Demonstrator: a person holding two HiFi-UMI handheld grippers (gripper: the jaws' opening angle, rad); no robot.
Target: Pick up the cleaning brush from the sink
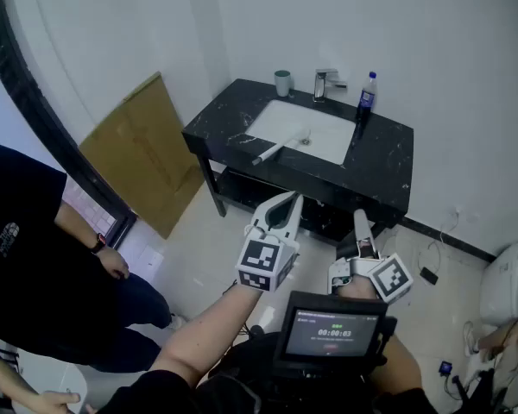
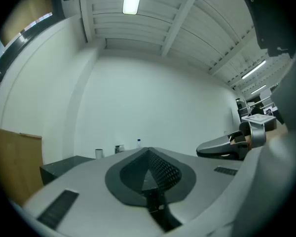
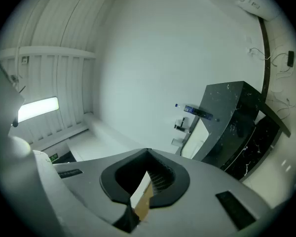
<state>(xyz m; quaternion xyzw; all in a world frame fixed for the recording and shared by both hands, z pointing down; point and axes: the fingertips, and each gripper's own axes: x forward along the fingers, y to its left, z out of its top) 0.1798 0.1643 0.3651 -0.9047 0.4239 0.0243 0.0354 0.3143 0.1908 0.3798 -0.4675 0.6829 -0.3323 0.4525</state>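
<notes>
The cleaning brush [image 1: 279,147], white-handled, lies across the left rim of the white sink basin [image 1: 315,121], which is set in a black marble counter [image 1: 384,158]. Both grippers hang in the air well short of the counter and point toward it. My left gripper [image 1: 287,198] has its jaws together at the tip with nothing between them, as the left gripper view [image 2: 148,151] also shows. My right gripper [image 1: 359,216] is shut and empty too [image 3: 148,152]. The brush cannot be made out in either gripper view.
A cup [image 1: 282,82], a faucet [image 1: 326,83] and a blue-capped bottle [image 1: 367,93] stand along the counter's back edge. A brown board [image 1: 142,149] leans on the wall at left. A person in black [image 1: 26,257] sits at left. A white toilet [image 1: 511,281] stands at right.
</notes>
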